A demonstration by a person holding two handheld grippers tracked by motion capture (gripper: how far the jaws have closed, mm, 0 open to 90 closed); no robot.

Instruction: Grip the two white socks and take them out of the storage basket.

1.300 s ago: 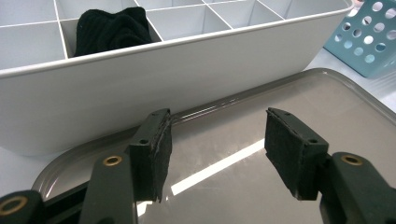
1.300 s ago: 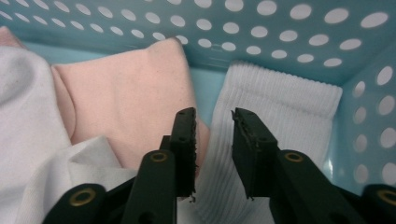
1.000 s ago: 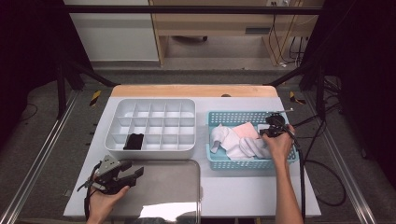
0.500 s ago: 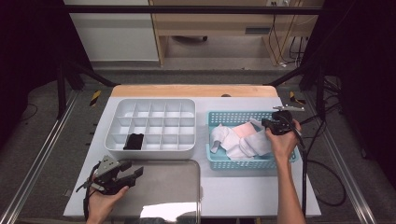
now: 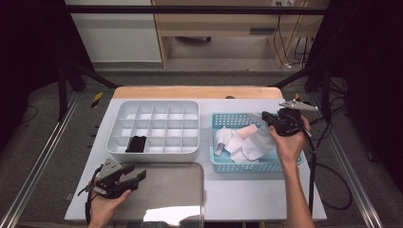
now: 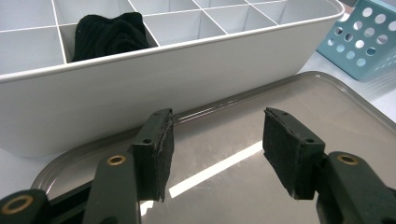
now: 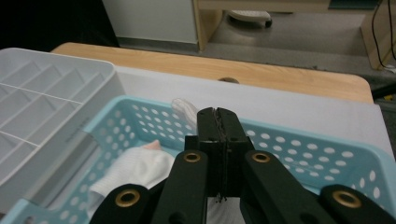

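Observation:
My right gripper (image 5: 260, 116) is shut on a white sock (image 5: 259, 137), which hangs from its jaws down into the light blue basket (image 5: 247, 166). In the right gripper view the jaws (image 7: 218, 116) are pressed together over the basket (image 7: 303, 140), with a bit of white fabric (image 7: 184, 106) past their tips. More white socks (image 5: 228, 140) and a pink one (image 5: 247, 132) lie in the basket. My left gripper (image 5: 135, 179) is open over the metal tray (image 5: 166, 190); nothing is between its pads (image 6: 215, 135). A black sock (image 5: 136, 143) fills one compartment of the white divided box (image 5: 157, 149).
The divided box (image 6: 187, 70) stands just behind the metal tray (image 6: 280, 102), with the black sock (image 6: 109, 35) near its front wall. The basket stands right of the box. A wooden strip (image 5: 195, 92) runs along the table's far edge. A cable (image 5: 313, 166) trails from the right gripper.
My right gripper has risen above the basket, pulling the white sock up with it. The left gripper has stayed in place over the tray.

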